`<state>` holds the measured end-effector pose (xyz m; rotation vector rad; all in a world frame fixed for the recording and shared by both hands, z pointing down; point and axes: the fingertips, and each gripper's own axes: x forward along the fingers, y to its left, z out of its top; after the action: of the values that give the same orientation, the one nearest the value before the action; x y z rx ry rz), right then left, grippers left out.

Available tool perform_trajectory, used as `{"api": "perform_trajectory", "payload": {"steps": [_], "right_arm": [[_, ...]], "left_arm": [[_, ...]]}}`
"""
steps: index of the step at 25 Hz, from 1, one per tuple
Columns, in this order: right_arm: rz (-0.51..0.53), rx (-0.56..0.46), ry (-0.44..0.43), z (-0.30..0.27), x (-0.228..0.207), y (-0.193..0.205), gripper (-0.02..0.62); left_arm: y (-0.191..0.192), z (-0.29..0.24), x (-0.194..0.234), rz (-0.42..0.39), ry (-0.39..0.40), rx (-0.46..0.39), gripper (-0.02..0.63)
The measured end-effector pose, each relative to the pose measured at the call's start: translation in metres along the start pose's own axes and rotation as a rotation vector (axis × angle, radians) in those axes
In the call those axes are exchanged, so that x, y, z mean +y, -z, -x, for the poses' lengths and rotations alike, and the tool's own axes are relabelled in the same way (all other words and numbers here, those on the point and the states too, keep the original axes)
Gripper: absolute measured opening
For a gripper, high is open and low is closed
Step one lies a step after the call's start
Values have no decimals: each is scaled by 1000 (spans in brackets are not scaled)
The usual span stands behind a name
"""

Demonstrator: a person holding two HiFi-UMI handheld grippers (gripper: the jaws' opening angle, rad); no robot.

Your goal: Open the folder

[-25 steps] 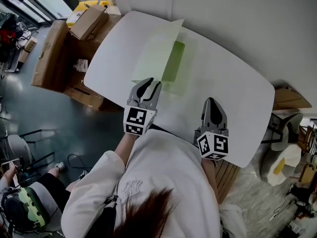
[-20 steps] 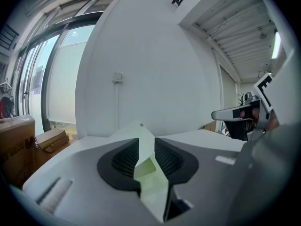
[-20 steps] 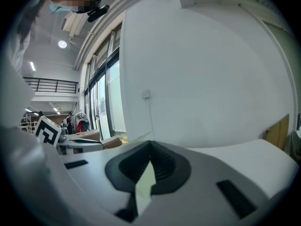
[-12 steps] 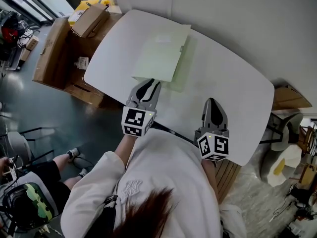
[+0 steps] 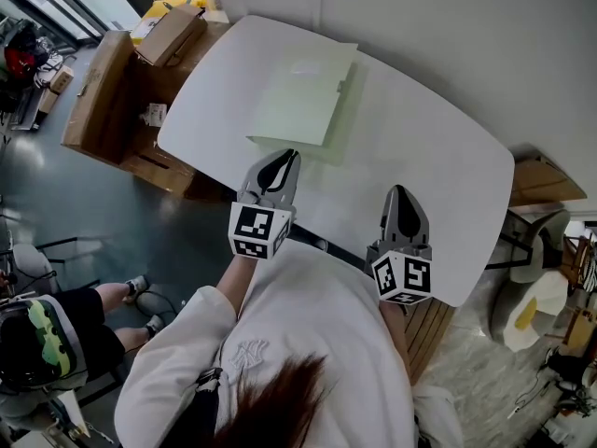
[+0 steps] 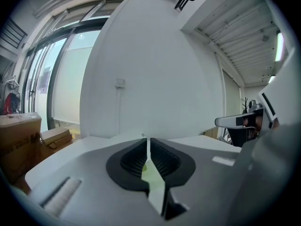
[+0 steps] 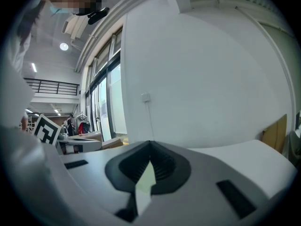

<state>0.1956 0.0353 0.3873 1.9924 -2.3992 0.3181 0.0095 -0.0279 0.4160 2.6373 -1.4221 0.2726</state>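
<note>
**Folder lies closed, both grippers at the near edge of the table**

On my head view the folder (image 5: pixel 303 101) lies flat on the white table (image 5: pixel 438 185), on its far left part. It is pale green and its cover is down, so it is not opened. One corner of it points toward the person.

The left gripper (image 5: pixel 291 156) hangs over the near side of the table, and its tips are just beside that near corner of the folder. I cannot tell if they touch it. In the left gripper view the jaws have just been closing. They now stand almost together, with only a thin slit between them, and nothing is caught in this slit. Through the slit I see only a pale surface beyond.

The right gripper (image 5: pixel 398 190) is well apart from the folder, over the bare table on the right. In the right gripper view its jaws are closed, tip against tip, and they hold nothing.

Left of the table stands a wooden bench (image 5: pixel 98 101) with a cardboard box (image 5: pixel 168 37) on it.
</note>
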Motion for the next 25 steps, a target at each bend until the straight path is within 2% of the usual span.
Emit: {"api": "perform_trajectory", "payload": {"steps": [5, 18, 25], "right_arm": [[14, -4, -6, 7, 2, 0, 6], [11, -17, -28, 21, 13, -4, 6], [-14, -38, -40, 32, 17, -9, 6]], "left_arm": [[-4, 7, -6, 2, -7, -16, 9], [-35, 35, -14, 65, -2, -99, 8], [-36, 55, -20, 75, -21, -105, 8]]}}
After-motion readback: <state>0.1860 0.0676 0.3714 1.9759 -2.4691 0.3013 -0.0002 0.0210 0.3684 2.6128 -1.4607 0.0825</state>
